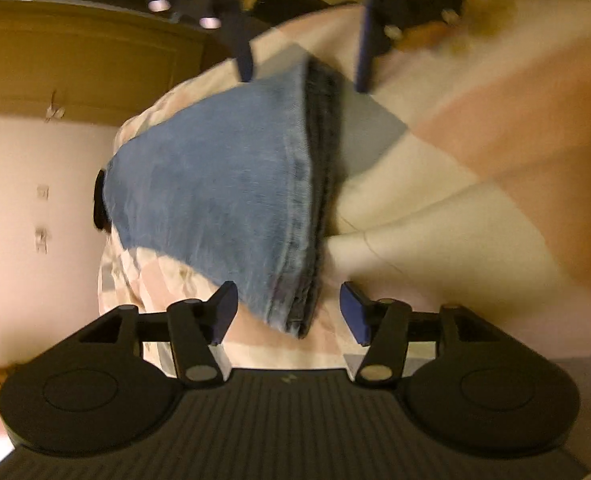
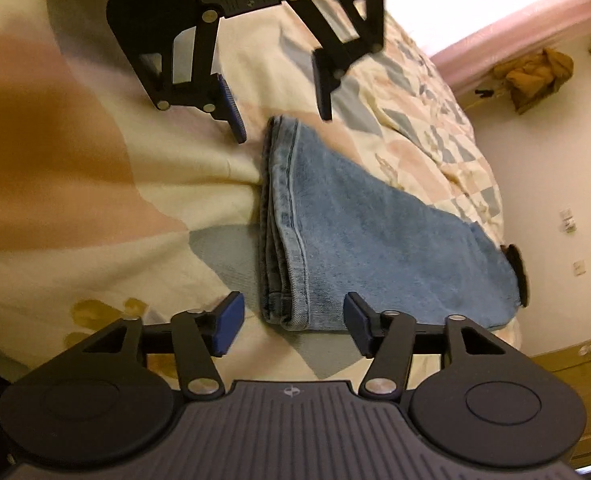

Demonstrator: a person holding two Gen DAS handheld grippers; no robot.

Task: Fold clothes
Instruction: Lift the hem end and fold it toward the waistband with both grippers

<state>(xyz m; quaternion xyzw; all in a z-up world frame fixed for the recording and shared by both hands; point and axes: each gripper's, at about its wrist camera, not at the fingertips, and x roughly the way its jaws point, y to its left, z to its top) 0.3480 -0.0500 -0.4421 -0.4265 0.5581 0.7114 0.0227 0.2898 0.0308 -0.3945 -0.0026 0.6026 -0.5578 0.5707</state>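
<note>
Jeans [image 2: 359,232] lie folded on the quilted bed [image 2: 95,216], layered edge between both tools. Left gripper [image 1: 289,312] and right gripper [image 2: 291,322] stand spread, pinching nothing, one at each end of that edge. Judgement: bite all layers together, lift evenly.

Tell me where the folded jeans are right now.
The folded jeans lie on the patchwork quilt in the middle of both wrist views, between the two facing grippers, with a small black object at their far end near the bed's edge.
</note>
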